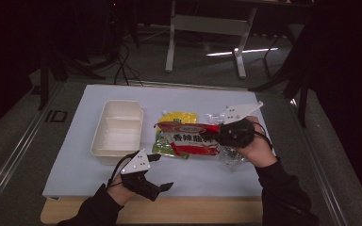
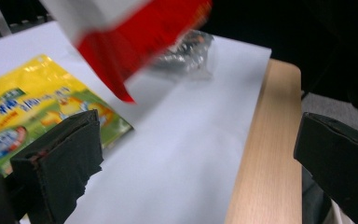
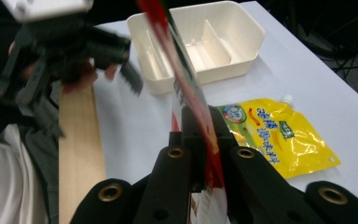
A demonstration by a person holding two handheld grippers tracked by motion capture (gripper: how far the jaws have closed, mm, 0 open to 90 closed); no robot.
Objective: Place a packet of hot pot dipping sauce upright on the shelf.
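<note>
High view: white mat [image 1: 207, 174], dark room.

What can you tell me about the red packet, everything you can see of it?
The red packet is a flat, glossy pouch that looks like plastic film, red with a white panel bearing dark printed characters. The right gripper is shut on its right end and holds it off the table; in the right gripper view it runs edge-on between the jaws. It hangs over the yellow pouch, right of the tray. The left gripper is open and apart from it.
</note>
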